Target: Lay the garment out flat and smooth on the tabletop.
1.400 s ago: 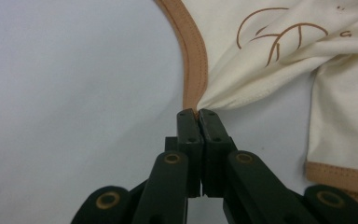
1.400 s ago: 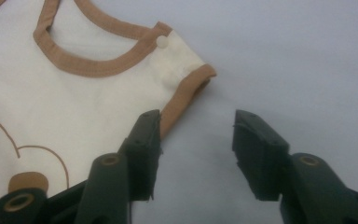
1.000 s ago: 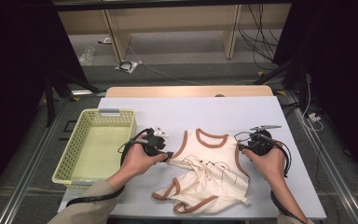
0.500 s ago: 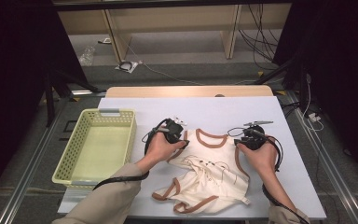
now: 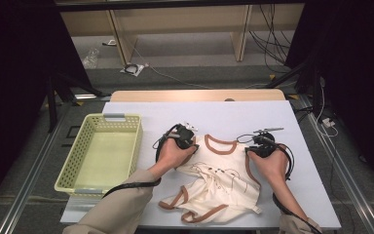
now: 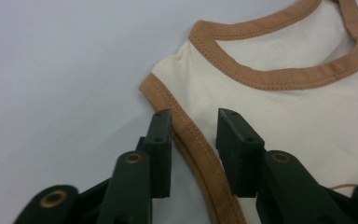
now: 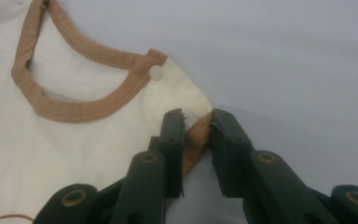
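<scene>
So there's a cream tank top with brown trim lying on the white bench, sitting in the lower middle of the high view, its neckline toward the top of the frame and the hem end rumpled near the bottom edge.

Left tool is at the top's shoulder strap on the left side of the frame. In the left gripper view the jaws are released, spread apart, with the brown armhole trim running up between them, not pinched.

Right tool is at the other shoulder, right of the neckline. In the right gripper view the jaws are clenched in on the corner of the strap, with a fold of brown trim squeezed between them, so it's grasping the top. There's a small white snap button on the strap just above the jaws, right by the neckline trim.

A yellow-green plastic basket sits on the left of the frame, well apart from the top.
</scene>
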Tool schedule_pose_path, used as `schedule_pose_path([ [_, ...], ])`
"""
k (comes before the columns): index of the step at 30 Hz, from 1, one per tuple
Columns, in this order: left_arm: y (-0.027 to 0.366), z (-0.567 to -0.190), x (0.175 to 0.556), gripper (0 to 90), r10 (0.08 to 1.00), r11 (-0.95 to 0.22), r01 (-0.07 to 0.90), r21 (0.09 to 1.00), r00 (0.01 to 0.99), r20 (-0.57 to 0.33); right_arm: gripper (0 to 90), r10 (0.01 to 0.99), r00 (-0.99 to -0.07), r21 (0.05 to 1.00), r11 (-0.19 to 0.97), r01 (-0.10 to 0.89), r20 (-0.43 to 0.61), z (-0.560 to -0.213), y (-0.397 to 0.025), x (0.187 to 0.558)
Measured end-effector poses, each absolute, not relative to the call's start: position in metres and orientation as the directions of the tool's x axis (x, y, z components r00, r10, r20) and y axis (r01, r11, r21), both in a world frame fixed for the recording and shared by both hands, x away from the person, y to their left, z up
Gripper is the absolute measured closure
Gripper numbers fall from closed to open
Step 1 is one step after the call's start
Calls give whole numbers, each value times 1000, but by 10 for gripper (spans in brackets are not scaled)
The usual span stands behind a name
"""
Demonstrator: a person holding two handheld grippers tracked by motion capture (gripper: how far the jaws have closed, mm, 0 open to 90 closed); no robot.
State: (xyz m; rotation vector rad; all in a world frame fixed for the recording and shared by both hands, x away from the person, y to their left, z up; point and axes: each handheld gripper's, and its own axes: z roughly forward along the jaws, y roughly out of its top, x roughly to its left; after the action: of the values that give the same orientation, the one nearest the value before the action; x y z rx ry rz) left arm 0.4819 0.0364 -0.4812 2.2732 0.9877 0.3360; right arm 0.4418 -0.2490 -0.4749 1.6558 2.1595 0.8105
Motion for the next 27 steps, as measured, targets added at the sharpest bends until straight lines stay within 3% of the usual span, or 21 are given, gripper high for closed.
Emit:
schedule_pose_path([
  [13,29,-479,481,866,727,-529,581,619,687,-23,875,951,-283,594,156,789,127,-475,-247,443],
  [27,38,-471,475,882,731,-469,570,674,679,-65,883,951,-287,631,155,760,113,-470,-245,439],
])
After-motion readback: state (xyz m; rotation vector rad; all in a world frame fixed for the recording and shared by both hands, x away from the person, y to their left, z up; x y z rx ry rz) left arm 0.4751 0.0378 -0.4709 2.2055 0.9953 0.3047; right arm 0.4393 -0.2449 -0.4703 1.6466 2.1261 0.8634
